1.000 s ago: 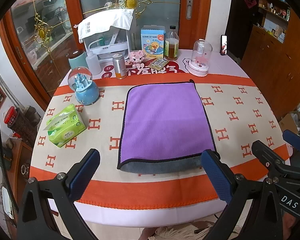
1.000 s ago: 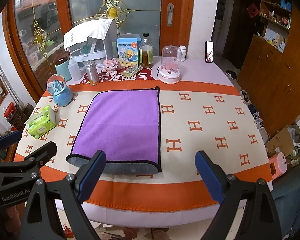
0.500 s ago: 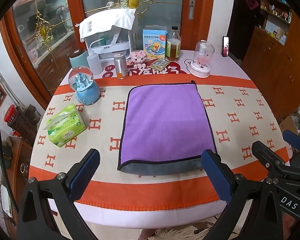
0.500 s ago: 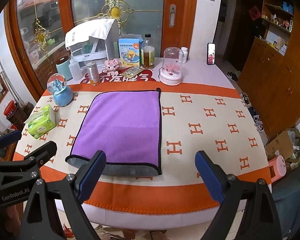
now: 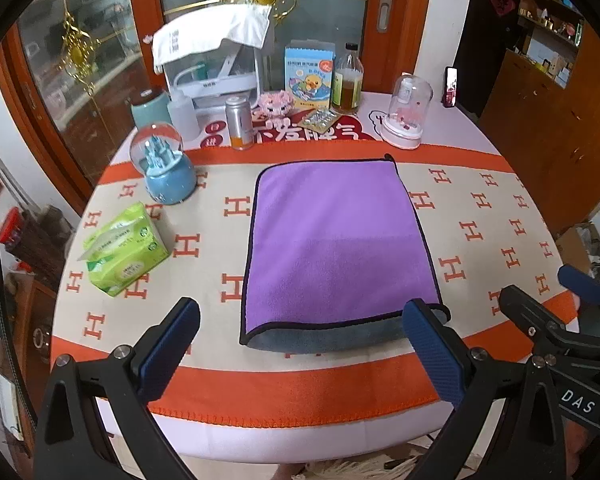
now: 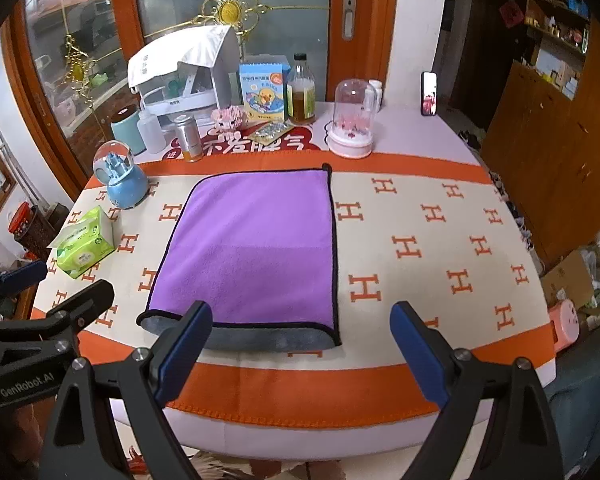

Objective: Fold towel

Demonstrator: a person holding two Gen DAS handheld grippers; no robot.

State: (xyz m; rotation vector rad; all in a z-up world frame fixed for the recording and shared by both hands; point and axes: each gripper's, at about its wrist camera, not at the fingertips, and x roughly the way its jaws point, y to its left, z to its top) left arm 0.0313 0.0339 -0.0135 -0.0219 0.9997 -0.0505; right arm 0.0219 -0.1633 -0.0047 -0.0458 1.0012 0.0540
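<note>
A purple towel point(image 5: 336, 236) with a black hem lies flat on the table, folded over so its grey underside shows along the near edge. It also shows in the right wrist view point(image 6: 252, 248). My left gripper point(image 5: 300, 340) is open and empty, held over the table's near edge in front of the towel. My right gripper point(image 6: 300, 340) is open and empty, over the near edge by the towel's near right corner. Each gripper shows at the side of the other's view.
The round table has an orange and cream cloth point(image 5: 480, 216). A green tissue pack point(image 5: 122, 250) and blue snow globe point(image 5: 164, 164) sit left of the towel. Bottles, a can, a box and a glass dome point(image 5: 406, 114) stand at the back.
Both grippers have drawn back and risen slightly; the towel looks a little farther away. The towel has not moved.
</note>
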